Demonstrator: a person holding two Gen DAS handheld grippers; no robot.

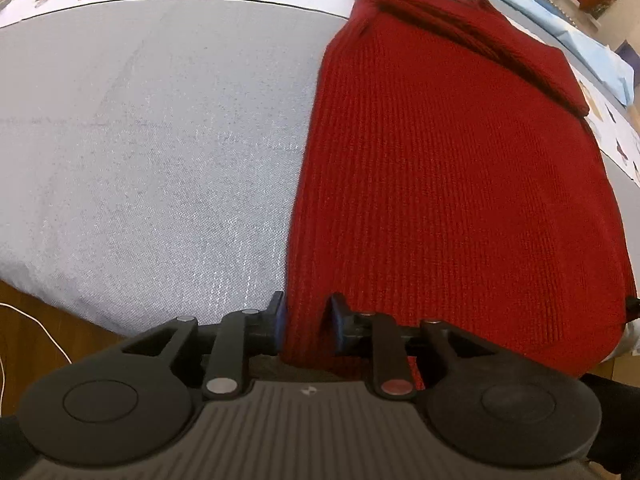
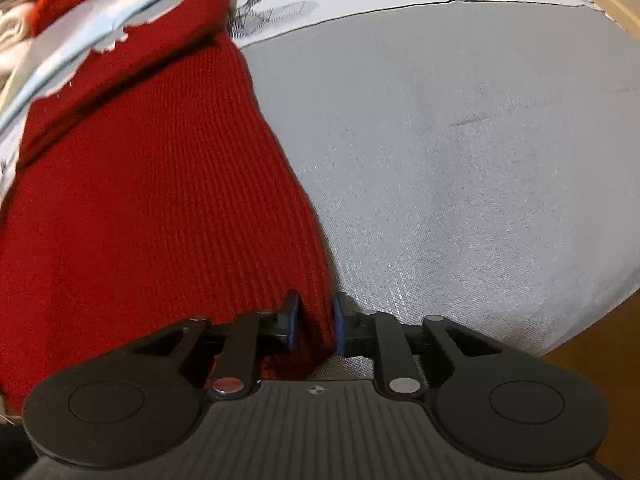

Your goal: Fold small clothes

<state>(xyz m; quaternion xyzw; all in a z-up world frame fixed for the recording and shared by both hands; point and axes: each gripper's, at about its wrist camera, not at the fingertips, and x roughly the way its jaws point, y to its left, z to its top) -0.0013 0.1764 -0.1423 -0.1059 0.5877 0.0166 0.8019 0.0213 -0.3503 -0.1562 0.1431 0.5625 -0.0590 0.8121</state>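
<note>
Jaws of left gripper and right gripper: each pinching a near corner of red sweater; long axis toward 12 o'clock across grey counter.

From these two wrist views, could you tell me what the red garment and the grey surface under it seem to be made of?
The red garment looks like a ribbed knit, perhaps wool or acrylic: fine parallel ridges run along it, with a matte finish. The grey surface looks like a woven cloth cover: a fine speckled weave with a slight sheen and faint creases. The exact fibre cannot be told for either.
</note>
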